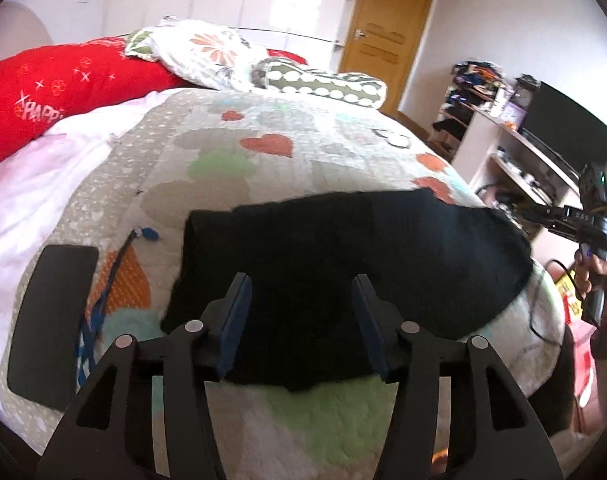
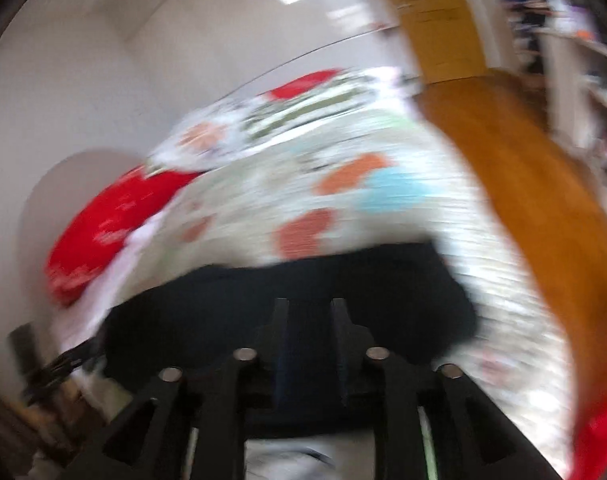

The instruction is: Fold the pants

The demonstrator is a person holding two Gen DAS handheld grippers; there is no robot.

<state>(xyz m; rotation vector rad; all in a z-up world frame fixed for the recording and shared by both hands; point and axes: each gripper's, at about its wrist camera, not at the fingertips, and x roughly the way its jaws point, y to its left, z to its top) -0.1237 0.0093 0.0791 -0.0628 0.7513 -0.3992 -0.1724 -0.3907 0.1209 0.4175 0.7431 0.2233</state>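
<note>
The black pants point(image 1: 343, 268) lie folded in a compact pile on the patterned quilt point(image 1: 231, 152) near the bed's front edge. My left gripper point(image 1: 303, 292) is open, its jaws spread wide just above the near part of the pile, holding nothing. The right gripper shows in the left wrist view point(image 1: 543, 216) at the far right, held off the bed's right side, apart from the pants. The right wrist view is blurred by motion; there the pants point(image 2: 223, 312) fill the foreground and my right gripper point(image 2: 309, 308) has its jaws narrowly apart with dark cloth behind them.
A black phone point(image 1: 51, 320) lies on the quilt left of the pants, beside a blue cord point(image 1: 99, 300). Red and floral pillows point(image 1: 63, 84) sit at the head of the bed. A shelf with a monitor point(image 1: 563, 128) stands right of the bed, before a wooden door point(image 1: 387, 28).
</note>
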